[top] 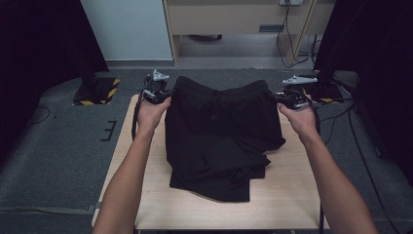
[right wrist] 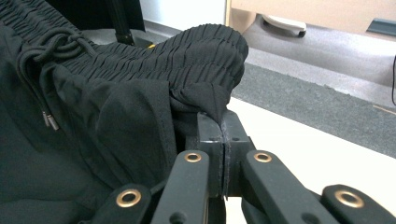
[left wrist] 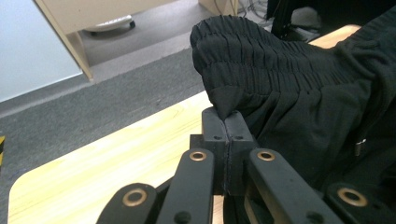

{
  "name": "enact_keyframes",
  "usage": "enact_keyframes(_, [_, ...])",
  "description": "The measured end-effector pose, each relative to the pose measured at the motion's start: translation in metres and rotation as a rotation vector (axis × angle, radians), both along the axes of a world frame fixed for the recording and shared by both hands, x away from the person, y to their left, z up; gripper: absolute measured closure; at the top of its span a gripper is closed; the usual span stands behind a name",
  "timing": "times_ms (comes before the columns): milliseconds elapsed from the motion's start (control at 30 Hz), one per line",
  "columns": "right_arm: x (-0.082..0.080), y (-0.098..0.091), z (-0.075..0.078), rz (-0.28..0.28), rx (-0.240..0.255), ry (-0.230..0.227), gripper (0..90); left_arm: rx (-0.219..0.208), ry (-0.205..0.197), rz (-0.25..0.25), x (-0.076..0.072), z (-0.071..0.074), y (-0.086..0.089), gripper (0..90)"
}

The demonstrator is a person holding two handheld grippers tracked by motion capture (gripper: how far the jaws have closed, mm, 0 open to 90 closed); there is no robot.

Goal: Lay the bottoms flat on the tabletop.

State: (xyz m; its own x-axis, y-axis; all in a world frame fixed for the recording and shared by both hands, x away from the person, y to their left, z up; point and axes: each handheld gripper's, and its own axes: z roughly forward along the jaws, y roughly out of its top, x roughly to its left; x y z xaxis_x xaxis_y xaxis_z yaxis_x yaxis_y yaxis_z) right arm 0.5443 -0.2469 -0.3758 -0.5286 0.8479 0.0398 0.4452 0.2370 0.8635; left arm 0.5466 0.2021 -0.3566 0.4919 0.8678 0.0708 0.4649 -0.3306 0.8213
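We've got bare table point(top: 287, 195) along the near edge and down both sides, room to slide a hand through. The black shorts point(top: 219, 141) heap up across the middle, blocking the straight path. Behind the far edge, open floor point(top: 58, 146) on the left, a cabinet point(top: 234, 19) farther back.

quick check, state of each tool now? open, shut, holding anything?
Left tool: shut, pinching the left corner of the black shorts near the waistband.
Right tool: shut, pinching the shorts' right corner near the waistband.
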Motion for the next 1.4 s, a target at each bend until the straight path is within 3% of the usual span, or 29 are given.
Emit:
enact_keyframes(300, [0.028,0.008,-0.012,-0.005,-0.007,0.035,89.4,0.027,0.031,0.018,0.023,-0.013,0.003,89.9])
enact_keyframes(433, [0.053,0.012,-0.017,-0.035,-0.007,0.072,89.4,0.033,0.042,0.027,0.046,-0.016,0.002,89.9])
enact_keyframes(533, [0.062,0.015,-0.016,-0.047,-0.004,0.076,89.3,0.041,0.058,0.042,0.057,-0.017,0.000,89.8])
enact_keyframes(567, [0.071,0.017,-0.017,-0.088,-0.007,0.091,80.6,0.054,0.077,0.084,0.066,-0.021,-0.001,85.0])
enact_keyframes(633, [0.079,0.022,-0.022,-0.168,-0.012,0.120,50.7,0.056,0.127,0.146,0.073,-0.029,-0.001,60.4])
enact_keyframes(667, [0.083,0.023,-0.025,-0.177,0.001,0.148,39.2,0.062,0.134,0.159,0.074,-0.032,0.001,52.6])
enact_keyframes(700, [0.083,0.023,-0.025,-0.177,0.001,0.148,39.2,0.062,0.134,0.159,0.074,-0.032,0.001,51.0])
enact_keyframes(733, [0.082,0.027,-0.030,-0.189,-0.019,0.178,29.5,0.056,0.130,0.163,0.071,-0.035,0.004,50.9])
enact_keyframes(800, [0.080,0.028,-0.031,-0.178,-0.029,0.178,30.0,0.061,0.126,0.160,0.068,-0.036,0.006,48.7])
enact_keyframes(967, [0.065,0.029,-0.039,-0.140,-0.040,0.180,28.3,0.066,0.122,0.157,0.045,-0.041,0.012,46.5])
enact_keyframes(1100, [0.047,0.030,-0.044,-0.124,-0.047,0.201,26.3,0.051,0.112,0.140,0.025,-0.041,0.011,43.8])
enact_keyframes(1133, [0.037,0.031,-0.044,-0.113,-0.053,0.197,26.3,0.051,0.104,0.135,0.014,-0.039,0.009,43.4])
enact_keyframes(1200, [0.033,0.030,-0.044,-0.110,-0.053,0.194,26.3,0.049,0.102,0.130,0.008,-0.038,0.008,43.4])
enact_keyframes(1400, [-0.003,0.026,-0.040,-0.088,-0.039,0.176,27.2,0.036,0.066,0.096,-0.028,-0.032,-0.004,42.9])
